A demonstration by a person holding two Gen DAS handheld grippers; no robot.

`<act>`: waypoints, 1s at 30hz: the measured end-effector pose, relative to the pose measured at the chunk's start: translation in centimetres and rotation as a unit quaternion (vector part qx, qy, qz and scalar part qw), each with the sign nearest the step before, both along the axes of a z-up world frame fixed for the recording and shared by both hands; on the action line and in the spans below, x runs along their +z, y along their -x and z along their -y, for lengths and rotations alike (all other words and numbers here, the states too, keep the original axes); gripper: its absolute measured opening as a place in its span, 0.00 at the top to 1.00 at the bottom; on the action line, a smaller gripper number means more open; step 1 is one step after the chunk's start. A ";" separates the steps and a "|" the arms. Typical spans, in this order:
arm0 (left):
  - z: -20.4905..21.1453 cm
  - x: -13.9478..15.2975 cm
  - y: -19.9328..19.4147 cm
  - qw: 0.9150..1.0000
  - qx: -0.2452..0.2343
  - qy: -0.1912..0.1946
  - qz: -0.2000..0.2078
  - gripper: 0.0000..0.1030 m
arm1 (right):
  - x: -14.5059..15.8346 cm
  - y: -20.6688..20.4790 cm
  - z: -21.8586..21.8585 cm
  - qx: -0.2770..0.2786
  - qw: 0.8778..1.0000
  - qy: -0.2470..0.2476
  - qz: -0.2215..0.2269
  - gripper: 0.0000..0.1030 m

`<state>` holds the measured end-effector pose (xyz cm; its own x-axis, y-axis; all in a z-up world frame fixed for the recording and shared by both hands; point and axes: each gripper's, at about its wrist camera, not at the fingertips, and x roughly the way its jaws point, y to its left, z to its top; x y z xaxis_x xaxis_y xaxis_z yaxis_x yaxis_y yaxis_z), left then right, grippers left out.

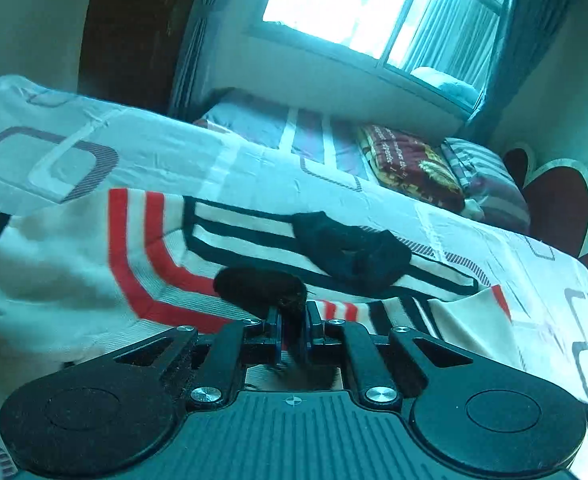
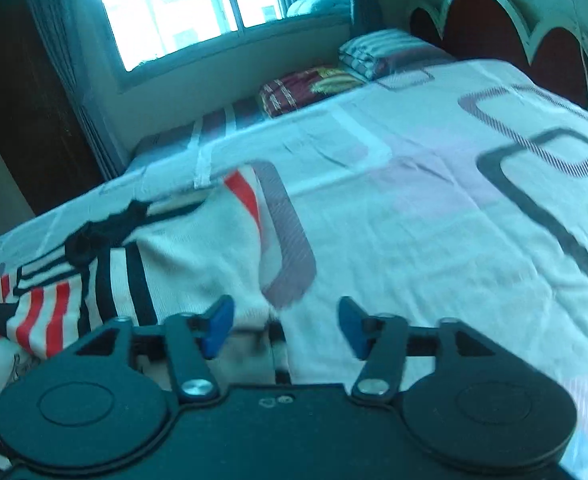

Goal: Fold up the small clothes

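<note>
A white knit garment (image 1: 74,260) with red and dark stripes lies spread on the bed sheet (image 1: 214,152). On it rests a small crumpled black garment (image 1: 350,252). My left gripper (image 1: 294,316) is shut on a second small black piece of cloth (image 1: 260,286), which bulges out to the left of the fingertips. In the right wrist view the striped garment (image 2: 182,248) covers the left of the sheet (image 2: 414,200), and the black garment (image 2: 106,228) lies at its far edge. My right gripper (image 2: 286,320) stands open above the striped garment's right edge, with nothing pinched between its blue pads (image 2: 218,328).
A folded maroon blanket (image 1: 410,168) and a striped pillow (image 1: 482,176) lie at the head of the bed, below a red scalloped headboard (image 1: 558,204). A curtained window (image 1: 354,0) fills the far wall. The patterned sheet stretches to the right of the garment.
</note>
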<state>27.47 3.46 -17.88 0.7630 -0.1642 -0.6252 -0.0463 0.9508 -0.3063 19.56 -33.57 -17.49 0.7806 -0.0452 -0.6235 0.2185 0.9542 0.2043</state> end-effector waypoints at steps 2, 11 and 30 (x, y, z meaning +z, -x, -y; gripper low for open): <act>-0.8 -1.3 -0.4 0.999 0.028 -0.005 -0.033 0.91 | -0.1 -2.6 -0.1 0.013 1.000 -0.002 -0.003 0.39; -4.3 -1.7 0.2 0.994 0.104 -0.010 -0.036 0.91 | -2.6 -11.4 0.0 0.033 0.999 -0.005 -0.030 0.49; -1.4 -2.1 -0.7 0.996 0.038 -0.038 -0.068 0.91 | -0.3 -9.2 -4.0 0.071 0.997 0.015 -0.004 0.58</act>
<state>28.20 4.82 -19.95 0.6791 -0.0582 -0.7317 -0.1546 0.9631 -0.2202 28.78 -29.62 -17.81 0.7759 0.0472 -0.6291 0.0812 0.9814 0.1738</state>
